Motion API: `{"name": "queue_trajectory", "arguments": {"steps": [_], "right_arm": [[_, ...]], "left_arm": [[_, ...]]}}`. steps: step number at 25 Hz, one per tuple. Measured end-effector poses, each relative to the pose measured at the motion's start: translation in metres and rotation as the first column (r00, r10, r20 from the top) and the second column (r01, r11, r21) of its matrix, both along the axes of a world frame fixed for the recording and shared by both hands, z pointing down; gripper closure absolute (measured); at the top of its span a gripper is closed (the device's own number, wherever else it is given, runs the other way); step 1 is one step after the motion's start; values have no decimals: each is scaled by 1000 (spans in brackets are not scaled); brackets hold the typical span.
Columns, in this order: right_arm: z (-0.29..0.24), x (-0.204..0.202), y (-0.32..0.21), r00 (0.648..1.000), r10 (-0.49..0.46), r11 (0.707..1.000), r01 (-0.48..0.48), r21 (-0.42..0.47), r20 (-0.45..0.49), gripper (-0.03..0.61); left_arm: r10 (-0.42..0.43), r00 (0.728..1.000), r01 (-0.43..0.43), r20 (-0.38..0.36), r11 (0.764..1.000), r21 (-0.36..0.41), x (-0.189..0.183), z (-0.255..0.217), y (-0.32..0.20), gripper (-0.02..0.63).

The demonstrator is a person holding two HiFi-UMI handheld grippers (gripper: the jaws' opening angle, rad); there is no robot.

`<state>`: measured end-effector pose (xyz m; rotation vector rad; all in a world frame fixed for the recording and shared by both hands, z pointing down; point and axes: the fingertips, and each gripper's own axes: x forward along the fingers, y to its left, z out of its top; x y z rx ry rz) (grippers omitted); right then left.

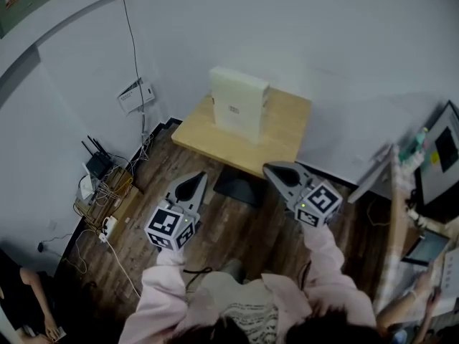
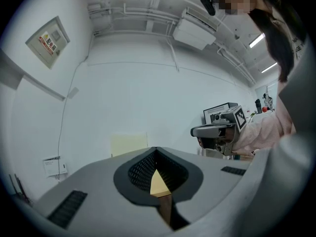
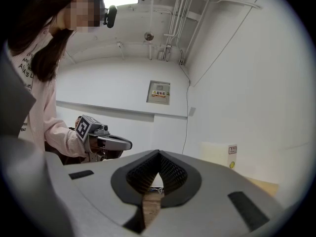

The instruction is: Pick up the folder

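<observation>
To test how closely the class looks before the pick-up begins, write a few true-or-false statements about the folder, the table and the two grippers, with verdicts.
1. The folder stands upright on the wooden table. True.
2. The left gripper is clamped on the folder. False: its jaws are together on nothing, and it is clear of the folder.
3. The right gripper has its jaws together and holds nothing. True.
4. The router sits on the table beside the folder. False: it is on the floor by the wall, to the left of the table in the head view.
</observation>
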<state>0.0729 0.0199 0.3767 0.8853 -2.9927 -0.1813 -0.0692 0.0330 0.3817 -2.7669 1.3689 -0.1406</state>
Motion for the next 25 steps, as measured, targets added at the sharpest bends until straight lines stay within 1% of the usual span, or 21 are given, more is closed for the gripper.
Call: {"name": "queue_trajectory", "arguments": {"steps": [6, 12, 19, 25], "right_arm": [[6, -3, -14, 1000, -1, 1000, 1, -28, 24, 588], [16, -15, -41, 1000, 5, 999, -4, -47, 11, 588], [12, -28, -77, 1000, 25, 998, -26, -52, -2, 588], [13, -36, -103, 999, 43, 998, -43, -45, -3, 588]], "left_arm": [[-25, 1000, 25, -4, 999, -29, -5, 11, -11, 615], [-33, 999, 32, -20, 999, -42, -21, 19, -37, 615], [0, 1000, -1, -24, 999, -34, -29, 10, -80, 615], [21, 999, -22, -25, 999, -40, -38, 13, -111, 615]]}}
